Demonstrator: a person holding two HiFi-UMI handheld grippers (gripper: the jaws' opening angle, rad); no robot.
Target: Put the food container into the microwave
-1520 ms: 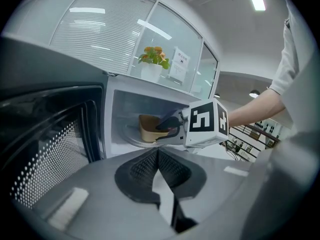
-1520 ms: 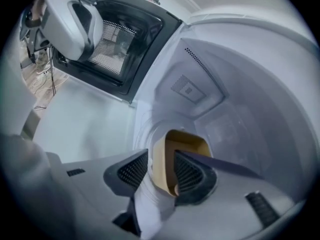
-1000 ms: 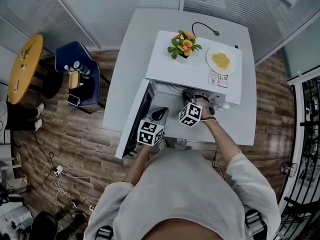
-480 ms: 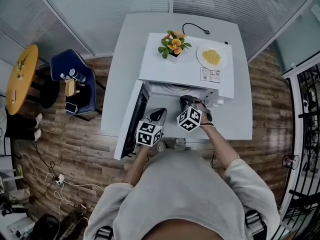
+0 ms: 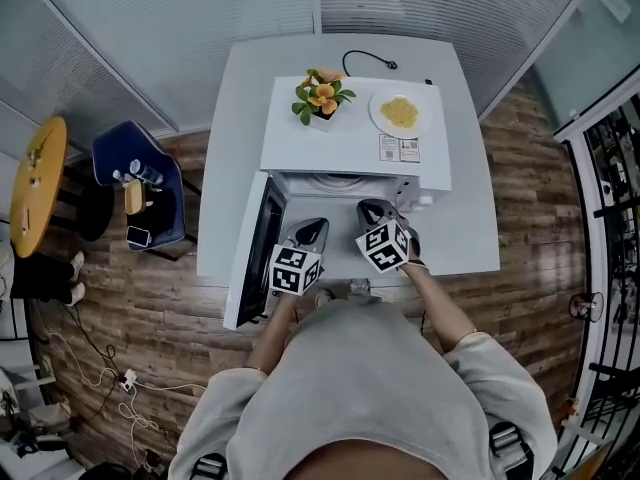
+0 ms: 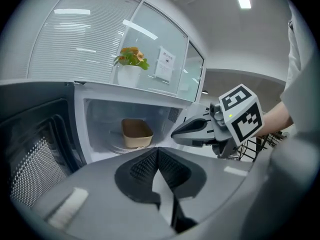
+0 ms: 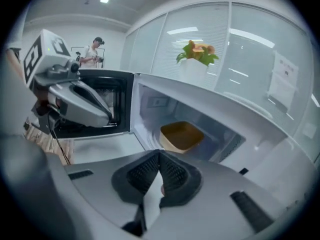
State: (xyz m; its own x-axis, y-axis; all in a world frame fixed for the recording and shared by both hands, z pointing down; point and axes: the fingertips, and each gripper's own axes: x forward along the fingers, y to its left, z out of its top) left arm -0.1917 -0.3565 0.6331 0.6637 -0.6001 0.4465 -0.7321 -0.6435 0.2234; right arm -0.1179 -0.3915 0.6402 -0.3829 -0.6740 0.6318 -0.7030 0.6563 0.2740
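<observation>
A tan food container (image 6: 136, 132) sits on the turntable inside the open white microwave (image 5: 340, 143); the right gripper view also shows the container (image 7: 182, 135). My left gripper (image 5: 316, 226) hovers in front of the cavity's left side, its jaws shut with nothing in them. My right gripper (image 5: 370, 209) hangs beside it at the cavity's right, also shut and empty. Both are clear of the container. The head view hides the container under the microwave's top.
The microwave door (image 5: 250, 263) stands swung open to the left. A potted plant (image 5: 320, 95) and a plate of yellow food (image 5: 400, 113) rest on the microwave. The white table (image 5: 470, 238) ends close behind my grippers. A blue chair (image 5: 135, 173) stands at left.
My right gripper has drawn back a little from the microwave mouth and rolled, its marker cube turning. The left gripper has barely shifted. The head view has drifted.
</observation>
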